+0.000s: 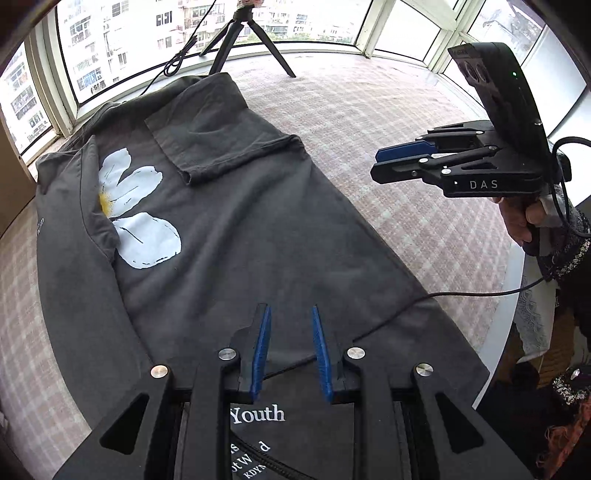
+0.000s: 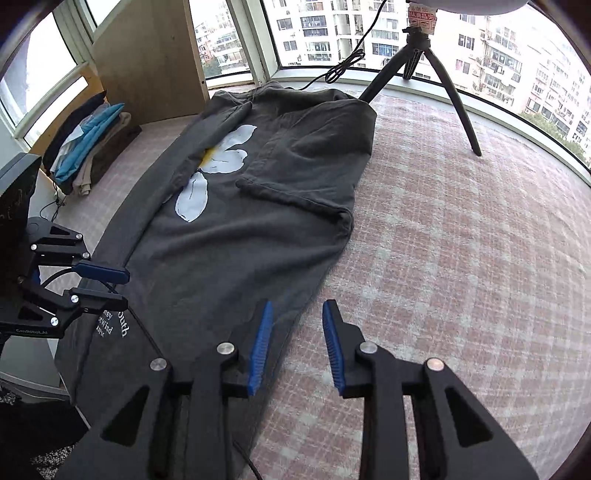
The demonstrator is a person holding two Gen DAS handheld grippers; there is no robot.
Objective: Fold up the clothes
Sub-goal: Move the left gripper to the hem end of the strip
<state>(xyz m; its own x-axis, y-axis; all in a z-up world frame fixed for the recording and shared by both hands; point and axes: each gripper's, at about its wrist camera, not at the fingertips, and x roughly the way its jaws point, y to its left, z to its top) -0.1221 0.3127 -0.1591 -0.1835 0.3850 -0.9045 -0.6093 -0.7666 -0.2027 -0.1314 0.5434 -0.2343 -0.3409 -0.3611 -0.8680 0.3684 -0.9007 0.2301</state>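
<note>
A: Seen only from the left wrist view?
B: Printed hem of the dark grey T-shirt (image 1: 236, 258) nearest, reading "Youth", directly under the left gripper (image 1: 290, 350). Beyond, off to the side, the right gripper (image 1: 400, 162), held in a hand (image 1: 517, 218) above bare checked cloth.

A: Seen only from the right wrist view?
B: Pile of folded clothes (image 2: 86, 147) far left, against a wooden panel (image 2: 147, 59).

A: Fingers?
B: Left: blue pads (image 1: 260, 350) parted, nothing between, poised over the shirt's near end; contact not discernible. Right gripper (image 2: 297, 347): parted likewise, holding nothing, straddling the shirt's near side edge over the pink-and-white checked desk cover (image 2: 461, 258).

A: Garment position?
B: Laid lengthwise on the desk, both sides folded inward, one sleeve turned over the middle beside a white flower print (image 1: 136, 206).

A: Surroundings, near to far?
B: Black cable (image 1: 480, 293) trailing onto the shirt's near corner. Tripod (image 2: 424, 62) at the far end, one leg meeting the collar end of the shirt. Windows (image 2: 332, 29) behind, apartment blocks outside.
</note>
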